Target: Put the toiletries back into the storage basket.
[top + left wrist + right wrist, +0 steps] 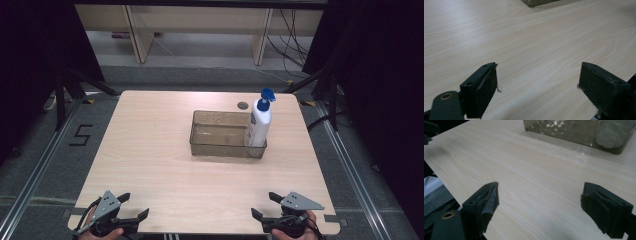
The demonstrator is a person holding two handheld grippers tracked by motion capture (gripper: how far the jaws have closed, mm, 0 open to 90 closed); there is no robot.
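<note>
Both grippers sit at the near edge of the table [150,150], well apart from the work. Left gripper [136,206] has its jaws spread wide, nothing btwn them but bare wood; same in the left gripper view [537,82]. Right gripper [263,205] is likewise spread and empty, confirmed in the right gripper view [540,202].

The bottle [258,122], white w/ a blue pump top, stands upright in the right end of the clear bin [215,142], which sits toward the far-middle of the table. Its base shows blurred through the bin wall [610,136].

Risks, as I judge them:
- Bottle is tall and narrow, so a sideways nudge from a jaw on approach could tip it inside the bin or over the rim.
- Grabbing high, near the pump, may let it swing or slip; the pump head could also press down.
- Bin wall blocks a low grip, so a jaw may hit the rim and shove the whole bin.
- Smooth plastic plus a loose squeeze means it could slide out on lifting.
</note>
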